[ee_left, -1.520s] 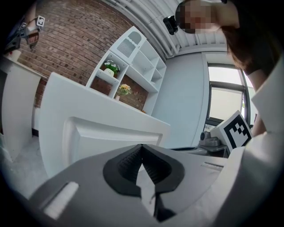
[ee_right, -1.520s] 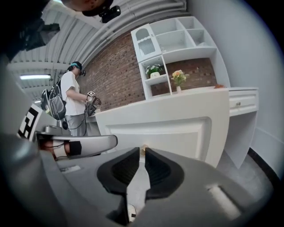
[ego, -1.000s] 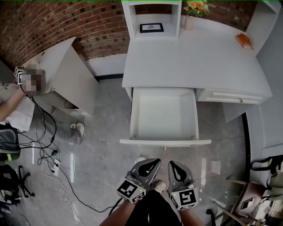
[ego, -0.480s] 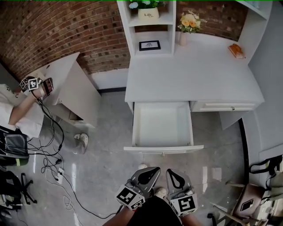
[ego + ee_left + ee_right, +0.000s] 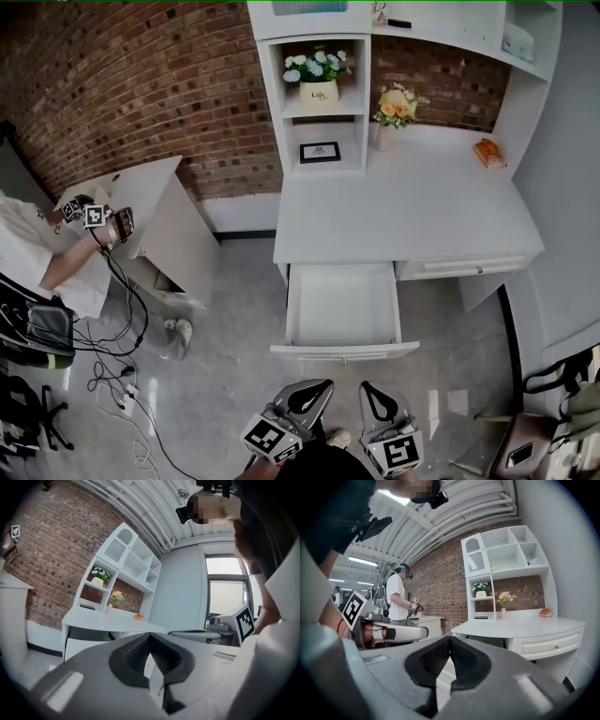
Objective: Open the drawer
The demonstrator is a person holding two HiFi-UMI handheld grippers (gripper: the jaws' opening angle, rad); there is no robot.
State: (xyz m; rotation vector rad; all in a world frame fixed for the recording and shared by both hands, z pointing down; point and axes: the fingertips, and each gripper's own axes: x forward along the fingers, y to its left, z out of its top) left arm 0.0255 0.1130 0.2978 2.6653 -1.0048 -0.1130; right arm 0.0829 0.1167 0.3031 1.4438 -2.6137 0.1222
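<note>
Head view: the drawer (image 5: 342, 307) stands pulled out from under the counter (image 5: 403, 216), its front toward you. Your left claw (image 5: 312, 386) and right claw (image 5: 376, 387) sit side by side at the bottom edge, well apart from the drawer front. A person (image 5: 42, 262) stands at far left.

Left gripper view: your left claw is closed, tips together, nothing between them. The counter lies beyond.

Right gripper view: your right claw is closed too, and empty. The counter is off to the right.
</note>
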